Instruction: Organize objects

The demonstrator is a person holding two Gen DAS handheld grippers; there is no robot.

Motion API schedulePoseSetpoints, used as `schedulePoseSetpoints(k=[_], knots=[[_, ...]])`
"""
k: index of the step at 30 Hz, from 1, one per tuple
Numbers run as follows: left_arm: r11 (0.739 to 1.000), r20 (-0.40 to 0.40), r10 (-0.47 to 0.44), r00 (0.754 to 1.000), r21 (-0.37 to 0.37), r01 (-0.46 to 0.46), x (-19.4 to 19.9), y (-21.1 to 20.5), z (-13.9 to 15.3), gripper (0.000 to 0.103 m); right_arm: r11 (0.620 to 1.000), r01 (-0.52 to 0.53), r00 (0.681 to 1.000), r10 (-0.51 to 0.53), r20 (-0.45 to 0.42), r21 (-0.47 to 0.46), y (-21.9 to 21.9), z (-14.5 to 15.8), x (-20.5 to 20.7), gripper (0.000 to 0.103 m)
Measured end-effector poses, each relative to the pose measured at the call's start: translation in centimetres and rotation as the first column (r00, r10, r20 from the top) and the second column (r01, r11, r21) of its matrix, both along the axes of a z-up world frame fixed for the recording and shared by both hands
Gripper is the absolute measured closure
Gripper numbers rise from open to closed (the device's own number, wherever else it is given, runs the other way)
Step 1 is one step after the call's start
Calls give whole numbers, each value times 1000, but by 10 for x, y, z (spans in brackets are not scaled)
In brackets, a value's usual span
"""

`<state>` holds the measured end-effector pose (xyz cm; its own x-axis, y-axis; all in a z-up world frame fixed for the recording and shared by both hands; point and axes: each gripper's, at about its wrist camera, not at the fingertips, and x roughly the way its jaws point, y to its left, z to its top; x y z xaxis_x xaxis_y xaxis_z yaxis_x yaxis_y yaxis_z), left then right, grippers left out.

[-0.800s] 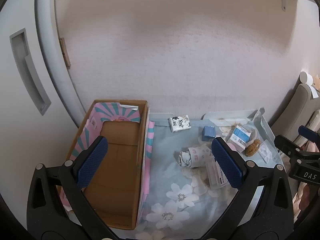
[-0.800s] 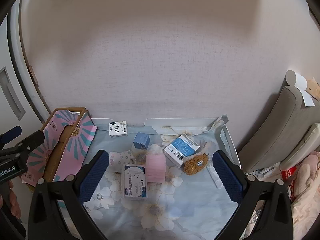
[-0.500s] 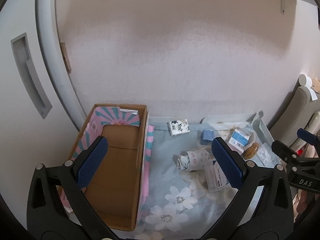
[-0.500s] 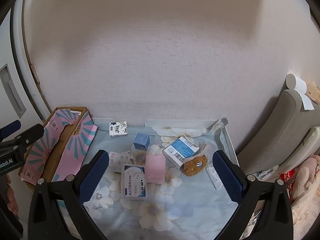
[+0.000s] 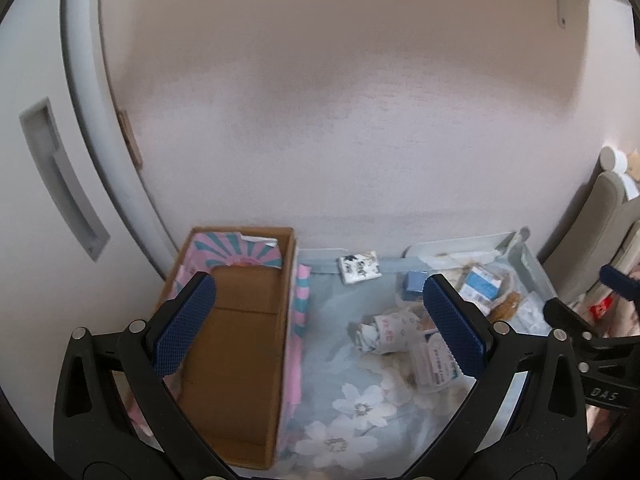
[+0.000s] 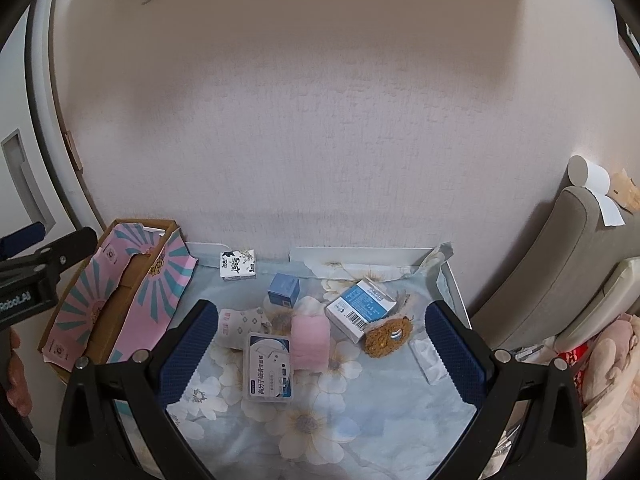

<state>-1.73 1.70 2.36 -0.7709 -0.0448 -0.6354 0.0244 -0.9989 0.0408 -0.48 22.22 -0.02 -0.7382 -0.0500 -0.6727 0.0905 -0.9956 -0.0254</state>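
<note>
An open cardboard box point(image 5: 236, 352) with pink and teal flaps stands at the left of a floral-clothed table; it also shows in the right wrist view point(image 6: 116, 308). Loose items lie to its right: a clear plastic case point(image 6: 269, 367), a pink roll point(image 6: 309, 342), a blue-white carton point(image 6: 360, 309), a small blue box point(image 6: 283, 290), a patterned wrapped roll point(image 6: 242, 322), a brown fuzzy piece point(image 6: 387, 336) and a small tissue pack point(image 6: 237, 265). My left gripper point(image 5: 318, 326) is open and empty above the box's right edge. My right gripper point(image 6: 322, 354) is open and empty above the items.
A white wall rises right behind the table. A white door with a recessed handle point(image 5: 60, 180) is at the left. A grey cushioned seat point(image 6: 560, 272) and a paper roll point(image 6: 588, 172) are at the right. A white tray rim point(image 6: 360, 250) edges the table's back.
Both grippers have risen and drawn back a little, so the table and objects look smaller and lower in both views. Both stay open and empty.
</note>
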Motion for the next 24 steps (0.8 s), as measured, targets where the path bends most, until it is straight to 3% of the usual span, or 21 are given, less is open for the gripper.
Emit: schedulePoseSetpoints(k=[6, 11, 17, 24], knots=[[997, -15, 19, 1000, -77, -20, 3, 9, 4, 0, 1000, 1, 1000, -1, -10, -4, 2, 3, 2, 0], [999, -44, -41, 998, 3, 42, 10, 7, 7, 0, 1000, 0, 1000, 0, -14, -5, 4, 5, 3, 0], [1000, -29, -22, 999, -7, 22, 11, 7, 7, 0, 1000, 2, 1000, -2, -15, -6, 6, 8, 4, 0], [999, -15, -35, 999, 38, 35, 13, -1, 5, 0, 1000, 0, 1000, 0, -22, -2, 5, 10, 5, 0]])
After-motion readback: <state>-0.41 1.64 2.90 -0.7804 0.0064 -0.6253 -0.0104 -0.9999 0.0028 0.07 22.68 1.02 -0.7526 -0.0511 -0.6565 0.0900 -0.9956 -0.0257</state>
